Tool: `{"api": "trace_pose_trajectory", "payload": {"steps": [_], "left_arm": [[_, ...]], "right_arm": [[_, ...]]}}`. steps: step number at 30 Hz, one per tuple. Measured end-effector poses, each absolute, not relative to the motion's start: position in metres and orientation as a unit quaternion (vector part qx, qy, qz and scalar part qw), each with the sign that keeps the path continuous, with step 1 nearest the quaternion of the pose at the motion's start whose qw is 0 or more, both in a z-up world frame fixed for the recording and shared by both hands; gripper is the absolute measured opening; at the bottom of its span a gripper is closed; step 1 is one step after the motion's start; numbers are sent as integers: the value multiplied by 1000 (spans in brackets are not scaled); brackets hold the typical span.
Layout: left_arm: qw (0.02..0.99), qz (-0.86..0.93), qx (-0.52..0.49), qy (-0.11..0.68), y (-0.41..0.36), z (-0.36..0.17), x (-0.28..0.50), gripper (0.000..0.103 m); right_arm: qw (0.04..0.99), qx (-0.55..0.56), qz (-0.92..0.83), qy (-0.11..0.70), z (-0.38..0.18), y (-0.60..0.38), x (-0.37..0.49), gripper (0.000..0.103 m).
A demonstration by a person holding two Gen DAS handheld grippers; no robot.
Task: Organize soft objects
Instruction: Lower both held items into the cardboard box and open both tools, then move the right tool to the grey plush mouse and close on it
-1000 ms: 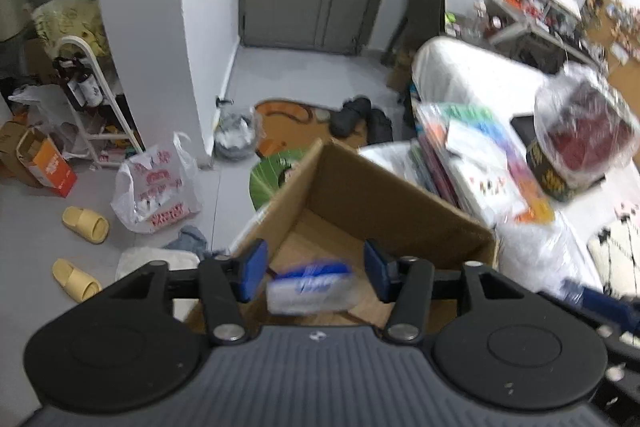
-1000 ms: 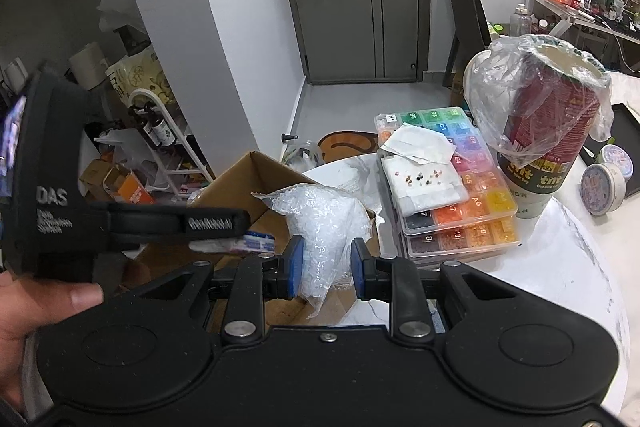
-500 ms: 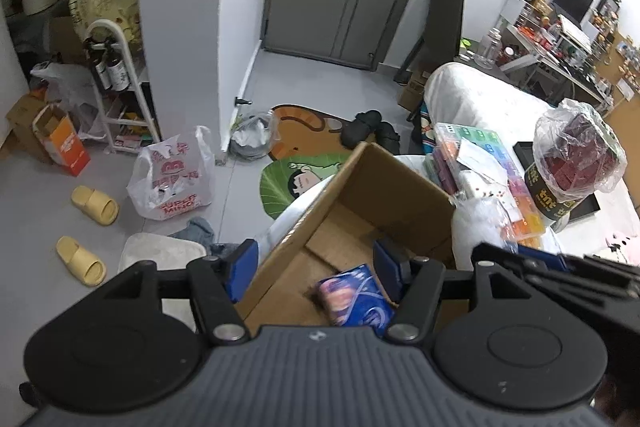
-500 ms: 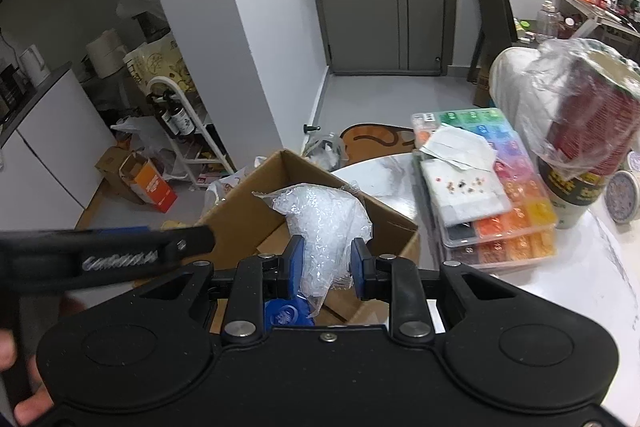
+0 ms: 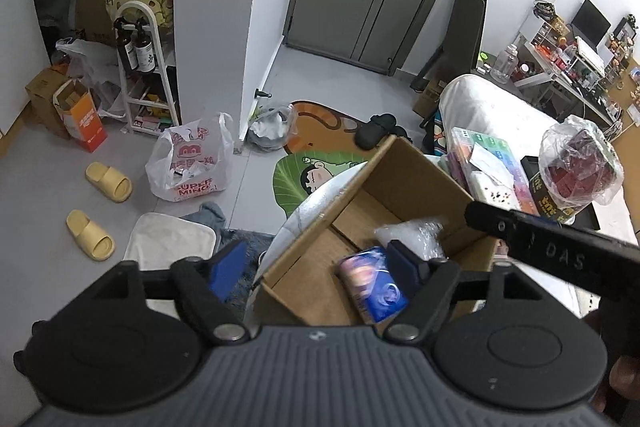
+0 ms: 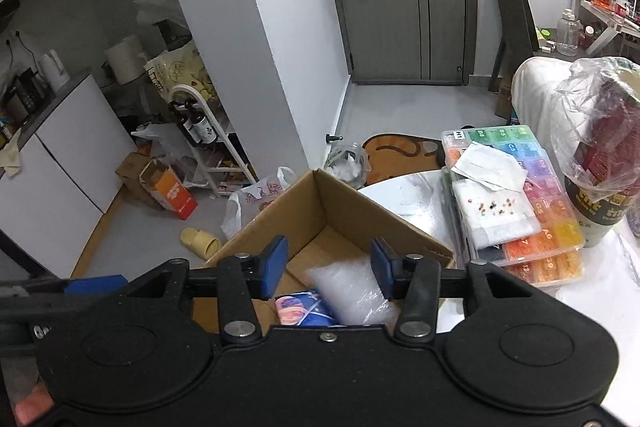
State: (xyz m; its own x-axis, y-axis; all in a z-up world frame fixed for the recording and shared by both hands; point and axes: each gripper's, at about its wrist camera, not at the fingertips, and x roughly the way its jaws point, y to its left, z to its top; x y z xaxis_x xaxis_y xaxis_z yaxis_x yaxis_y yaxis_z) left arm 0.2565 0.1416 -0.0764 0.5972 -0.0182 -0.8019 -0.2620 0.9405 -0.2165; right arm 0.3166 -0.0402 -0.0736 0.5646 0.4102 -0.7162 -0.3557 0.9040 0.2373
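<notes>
Two soft things already lie inside the cardboard box [image 6: 384, 223]: a blue tissue pack [image 5: 374, 283] and a clear crumpled plastic bag [image 6: 352, 293], the bag resting against the pack on the box floor. Seen from the right wrist, the pack sits at about 7 o'clock of the bag.

The left gripper [image 5: 316, 267] hangs above the box's near corner with its jaws spread wide and nothing between them. The right gripper [image 6: 328, 263] is also wide and empty, poised over the box with the bag showing below the gap (below it, not in it).

So that part of the sorting looks done. What is left is harder to judge: on the white table [image 6: 404, 195], at 3 o'clock of the box, stand a rainbow bead organizer [image 6: 556, 239] with a folded white paper [image 6: 488, 167] on top, and a tall cup wrapped in plastic film [image 6: 600, 147]. Whether any of these counts as a soft object to box, I cannot tell.
</notes>
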Motion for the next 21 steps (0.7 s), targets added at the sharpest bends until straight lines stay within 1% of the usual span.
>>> {"api": "trace_pose_trajectory", "payload": {"steps": [4, 6, 8, 10, 12, 14, 16, 21], "left_arm": [[884, 63, -141, 442, 132, -67, 251, 85], [884, 60, -130, 444, 125, -64, 248, 86], [887, 59, -120, 442, 118, -60, 243, 87], [889, 56, -111, 441, 112, -56, 239, 93], [891, 56, -100, 440, 107, -53, 233, 96], [892, 60, -89, 439, 102, -51, 229, 97], [893, 61, -82, 438, 98, -49, 224, 103], [901, 62, -76, 424, 89, -42, 209, 103]], "right_arm": [[883, 45, 215, 415, -69, -57, 303, 54], [885, 46, 213, 413, -66, -66, 296, 57], [887, 48, 209, 409, -62, -75, 286, 68], [889, 50, 205, 406, -59, -85, 280, 72], [890, 52, 204, 405, -56, -95, 272, 75], [892, 52, 201, 402, -54, -104, 266, 81], [893, 54, 197, 401, -53, -113, 260, 86], [894, 66, 192, 399, -53, -135, 247, 93]]}}
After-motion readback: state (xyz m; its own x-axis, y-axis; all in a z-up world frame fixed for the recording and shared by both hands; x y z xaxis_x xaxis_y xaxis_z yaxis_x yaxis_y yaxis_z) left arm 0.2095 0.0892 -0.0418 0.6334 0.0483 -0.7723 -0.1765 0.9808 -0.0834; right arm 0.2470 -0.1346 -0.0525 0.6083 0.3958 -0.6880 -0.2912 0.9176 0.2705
